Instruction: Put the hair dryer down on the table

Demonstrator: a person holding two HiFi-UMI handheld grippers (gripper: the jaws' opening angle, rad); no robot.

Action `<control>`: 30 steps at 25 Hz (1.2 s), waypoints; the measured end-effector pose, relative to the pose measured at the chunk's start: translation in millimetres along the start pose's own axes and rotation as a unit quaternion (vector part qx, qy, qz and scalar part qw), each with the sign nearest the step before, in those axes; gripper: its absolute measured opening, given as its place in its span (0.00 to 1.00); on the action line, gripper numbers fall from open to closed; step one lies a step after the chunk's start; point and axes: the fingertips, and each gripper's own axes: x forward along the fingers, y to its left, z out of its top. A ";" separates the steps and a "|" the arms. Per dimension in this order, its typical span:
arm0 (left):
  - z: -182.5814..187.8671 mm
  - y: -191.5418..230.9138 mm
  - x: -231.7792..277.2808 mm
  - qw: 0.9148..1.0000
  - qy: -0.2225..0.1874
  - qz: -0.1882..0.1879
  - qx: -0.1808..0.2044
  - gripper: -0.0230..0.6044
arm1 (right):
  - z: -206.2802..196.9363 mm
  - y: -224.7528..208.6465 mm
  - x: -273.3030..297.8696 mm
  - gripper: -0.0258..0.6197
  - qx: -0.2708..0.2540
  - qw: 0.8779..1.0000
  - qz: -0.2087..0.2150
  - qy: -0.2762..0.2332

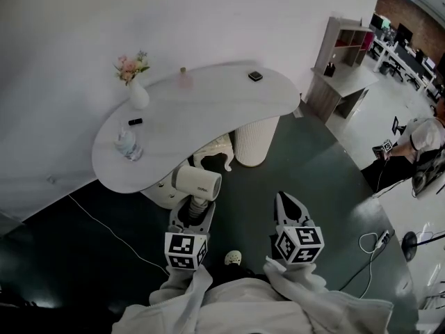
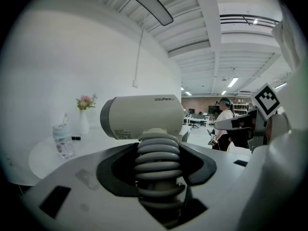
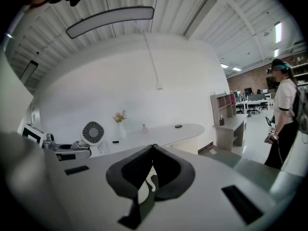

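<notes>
White and curved, the counter (image 1: 208,110) stands against the wall. Off it, in the air just before its near edge, is the cream hair dryer (image 2: 144,117). Its barrel is level, and its ribbed grey handle is clamped between the jaws of the left gripper (image 2: 156,170). The right gripper (image 3: 153,150) is held alongside over the dark floor (image 1: 278,165), jaws pressed together at their tips with nothing between them. On the counter stand a vase of flowers (image 1: 137,92), a small bottle (image 1: 129,145) and two little dark objects, well apart.
</notes>
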 end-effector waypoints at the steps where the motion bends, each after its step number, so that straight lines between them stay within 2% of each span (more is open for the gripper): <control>1: -0.1 3.9 3.4 1.000 0.001 -0.002 0.001 0.40 | 0.2 0.5 4.7 0.12 0.004 1.000 -0.002 -0.001; 10: -3.1 22.4 6.0 1.000 0.005 -0.007 -0.003 0.40 | -7.3 5.0 15.9 0.12 0.015 1.000 -0.016 0.006; 19: -24.3 22.5 -8.0 0.999 0.025 -0.002 -0.020 0.40 | -33.5 4.6 7.6 0.12 0.028 0.999 -0.021 0.029; 30: -9.8 37.5 31.0 1.000 0.022 0.007 -0.021 0.40 | -15.8 -12.0 49.7 0.12 0.029 0.999 -0.014 0.027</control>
